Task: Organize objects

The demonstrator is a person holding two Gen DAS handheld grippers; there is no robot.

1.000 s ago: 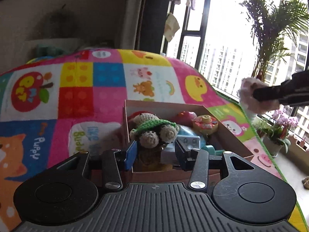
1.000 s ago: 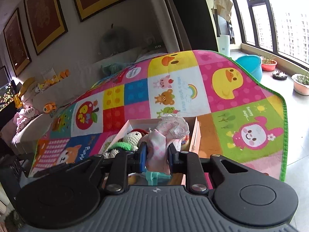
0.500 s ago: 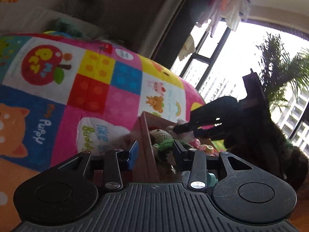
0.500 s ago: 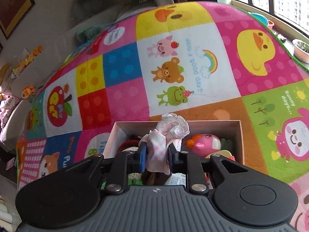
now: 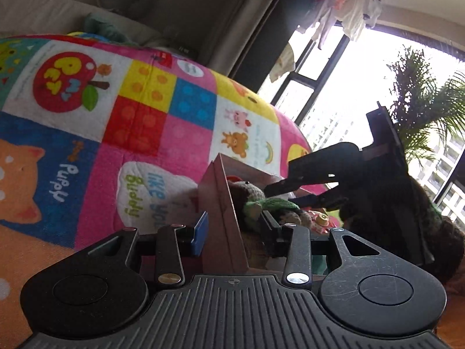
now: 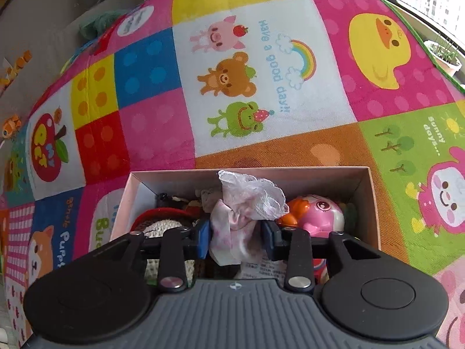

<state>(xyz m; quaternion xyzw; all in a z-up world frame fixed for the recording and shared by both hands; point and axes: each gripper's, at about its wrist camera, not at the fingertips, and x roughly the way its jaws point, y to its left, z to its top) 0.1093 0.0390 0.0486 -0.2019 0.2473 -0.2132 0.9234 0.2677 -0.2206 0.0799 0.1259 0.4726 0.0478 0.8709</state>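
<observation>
Right, nearest to me on the left wrist camera, my left gripper (image 5: 234,234) is tilted and straddles the near corner wall of the pink cardboard box (image 5: 222,203): its blue-padded finger sits outside the wall at about 9 o'clock, the dark one inside at 3 o'clock. The jaws stand apart with clear gaps to the wall on both sides, so they hold nothing. Just past the wall, inside the box, lies a crocheted doll (image 5: 263,203) with a green knitted band. Beyond it, at 2 o'clock, my right gripper (image 5: 299,193) reaches in from the right as a dark silhouette, fingers angled down over the toys. The colourful play mat (image 5: 145,110) fills the view from 9 to 12 o'clock, and a bright window with a palm plant (image 5: 421,101) stands far off at 1 o'clock.

On the right wrist camera, my right gripper (image 6: 236,238) points down into the box (image 6: 290,173) from above its near side. The pink-and-white lacy cloth (image 6: 247,206) sits between the fingers, bunched and rising toward 12 o'clock. The jaws are parted wide, with a gap showing beside the right pad, so I cannot tell whether they truly grip it or it merely rests there. Just beside the cloth at 3 o'clock lies a pink plastic toy (image 6: 314,213) with an orange part; at 9 o'clock a red and cream crocheted piece (image 6: 162,222). Farther out, the mat (image 6: 247,72) shows a pig, bear and frog panel at 12 o'clock
</observation>
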